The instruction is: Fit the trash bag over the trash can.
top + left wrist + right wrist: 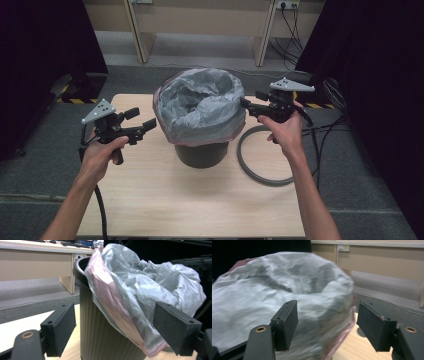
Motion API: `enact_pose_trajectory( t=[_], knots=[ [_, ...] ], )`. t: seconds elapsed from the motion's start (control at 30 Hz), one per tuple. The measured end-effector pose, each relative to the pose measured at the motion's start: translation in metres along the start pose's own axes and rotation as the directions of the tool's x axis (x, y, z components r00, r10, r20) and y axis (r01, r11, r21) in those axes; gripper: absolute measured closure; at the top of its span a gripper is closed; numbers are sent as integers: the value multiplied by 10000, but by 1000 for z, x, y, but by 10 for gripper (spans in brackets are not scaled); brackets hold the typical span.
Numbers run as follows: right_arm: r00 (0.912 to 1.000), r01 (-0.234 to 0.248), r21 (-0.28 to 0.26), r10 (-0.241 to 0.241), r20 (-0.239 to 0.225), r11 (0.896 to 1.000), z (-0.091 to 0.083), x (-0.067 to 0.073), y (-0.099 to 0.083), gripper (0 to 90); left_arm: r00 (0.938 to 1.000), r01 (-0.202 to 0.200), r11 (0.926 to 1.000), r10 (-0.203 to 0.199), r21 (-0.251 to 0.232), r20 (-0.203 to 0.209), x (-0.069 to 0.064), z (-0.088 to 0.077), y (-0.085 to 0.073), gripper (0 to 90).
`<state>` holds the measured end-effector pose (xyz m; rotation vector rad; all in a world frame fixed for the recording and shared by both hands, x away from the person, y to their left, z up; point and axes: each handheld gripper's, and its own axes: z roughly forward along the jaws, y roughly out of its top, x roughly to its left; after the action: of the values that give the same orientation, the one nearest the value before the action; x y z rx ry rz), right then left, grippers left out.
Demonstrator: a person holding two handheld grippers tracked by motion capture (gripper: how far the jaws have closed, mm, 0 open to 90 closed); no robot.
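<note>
A light wooden table is carrying a dark bin near its far middle, with a grey ring lying flat just beside it at right.

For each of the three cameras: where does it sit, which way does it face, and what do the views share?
High view: above the person's side, facing forward and down on the table; forearms, left claw, right claw show.
Left gripper view: rides the left claw, facing the bin; open jaws show.
Right gripper view: rides the right claw, facing the bag; open jaws show.
Shared: the grey bag.
</note>
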<state>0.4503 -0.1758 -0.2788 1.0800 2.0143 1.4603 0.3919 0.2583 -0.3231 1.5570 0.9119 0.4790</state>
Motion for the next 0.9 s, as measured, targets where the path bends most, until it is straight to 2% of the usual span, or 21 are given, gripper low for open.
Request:
enact_pose_trajectory(
  t=[0.1, 0.17, 0.23, 0.3, 0.4, 0.53, 0.63, 0.73, 0.8, 0.9],
  knots=[
    [9997, 30, 182, -25, -239, 9998, 1, 6, -3, 335, 9999, 132, 9999, -132, -22, -103, 3, 1, 4, 174],
    [10000, 87, 312, -87, -1, 9995, 6, 6, -5, 343, 9996, 254, 9996, -255, -97, -139, 5, 2, 7, 170],
    [9996, -289, 270, 287, 73, 9992, 16, 0, -4, 353, 9992, 328, 9993, -331, -165, -208, 7, 3, 10, 162],
    [9994, -298, 255, 294, 194, 9992, 19, -2, -3, 359, 9991, 343, 9992, -348, -194, -252, 8, 4, 15, 162],
    [9984, -367, 241, 356, 446, 9990, 34, -11, 1, 362, 9989, 388, 9991, -393, -199, -267, 10, 7, 20, 161],
    [9974, -384, 146, 375, 620, 9992, 44, -18, 4, 363, 9984, 480, 9985, -487, -251, -295, 10, 13, 27, 161],
    [9976, -279, 99, 272, 632, 9996, 50, -23, 7, 357, 9989, 402, 9989, -407, -225, -251, 8, 17, 31, 160],
    [9978, -363, -250, 377, 543, 9990, 43, -23, 10, 348, 9992, 338, 9993, -341, -147, -199, 6, 19, 35, 161],
    [9983, -460, -478, 475, 325, 9978, 31, -18, 12, 343, 9992, 345, 9992, -349, -186, -201, 6, 20, 38, 160],
    [9988, -414, -362, 423, 244, 9985, 24, -12, 10, 336, 9992, 329, 9993, -334, -199, -225, 5, 23, 43, 160]
  ],
)
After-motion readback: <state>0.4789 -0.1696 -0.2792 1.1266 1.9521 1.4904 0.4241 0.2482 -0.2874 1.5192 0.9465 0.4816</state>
